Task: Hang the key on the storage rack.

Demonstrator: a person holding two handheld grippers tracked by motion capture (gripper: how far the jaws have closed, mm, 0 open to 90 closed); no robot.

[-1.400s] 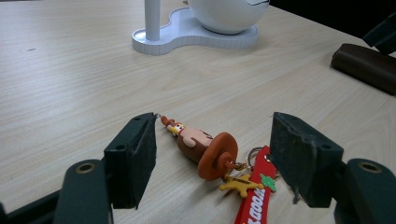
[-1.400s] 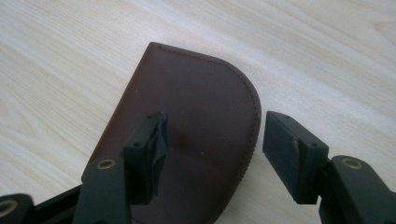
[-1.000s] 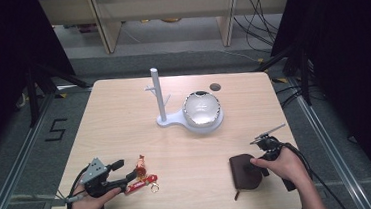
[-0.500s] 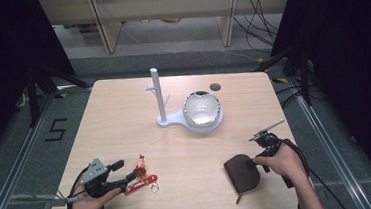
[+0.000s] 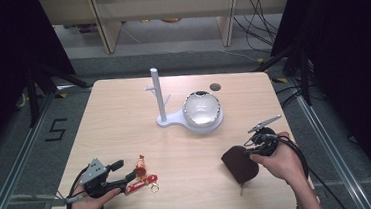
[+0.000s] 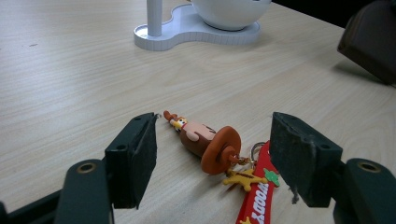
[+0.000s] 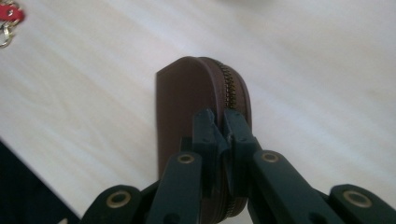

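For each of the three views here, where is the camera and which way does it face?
High view: above the person's side, facing forward and down on the table; both hands show, with the left gripper and right gripper.
Left gripper view: rides low on the left gripper, looking across the table; its open fingers flank the keychain.
Right gripper view: rides on the right gripper, looking down; its fingers are closed on the brown pouch.
Shared: the left gripper view also catches the pouch and the white stand.
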